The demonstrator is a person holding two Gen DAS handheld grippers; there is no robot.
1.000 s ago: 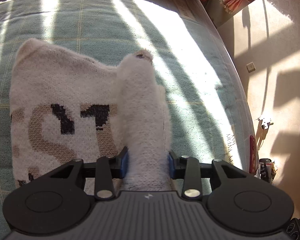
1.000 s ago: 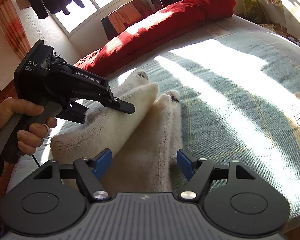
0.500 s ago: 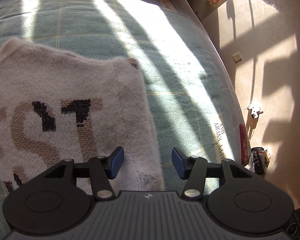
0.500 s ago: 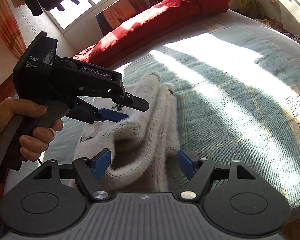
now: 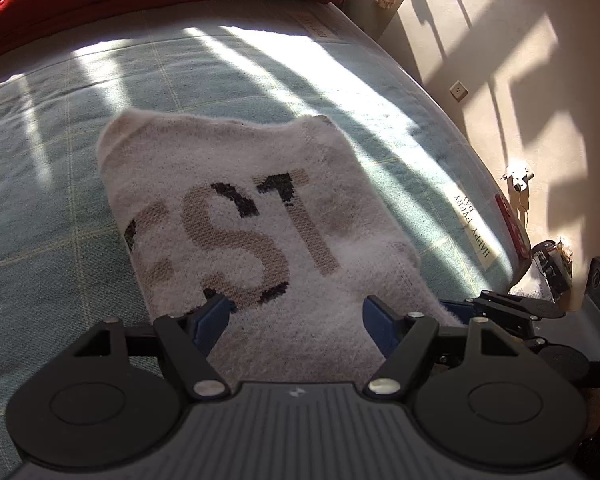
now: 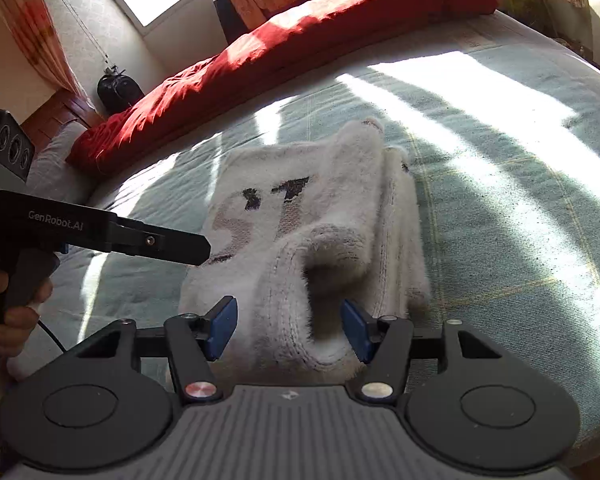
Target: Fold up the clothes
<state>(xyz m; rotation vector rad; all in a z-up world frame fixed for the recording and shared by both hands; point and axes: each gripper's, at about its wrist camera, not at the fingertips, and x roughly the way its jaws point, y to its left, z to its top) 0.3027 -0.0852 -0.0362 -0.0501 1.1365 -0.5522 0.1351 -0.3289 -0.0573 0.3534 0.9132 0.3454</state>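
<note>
Both grippers stand open over the white sweater (image 5: 236,216) on my bed (image 5: 60,168): left gripper (image 5: 296,322) has just been opening, wide above flat knit; right gripper (image 6: 288,330) has just been closing, its pads either side of a rolled cuff, not pressing.

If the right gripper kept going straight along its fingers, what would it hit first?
Most likely the rolled sleeve cuff of the white knit sweater, which already lies between the right gripper's open jaws, which have just been closing. Depth is hard to judge.

White sweater (image 5: 236,216) flat on bed (image 5: 52,184); left gripper (image 5: 296,320) jaws apart.
</note>
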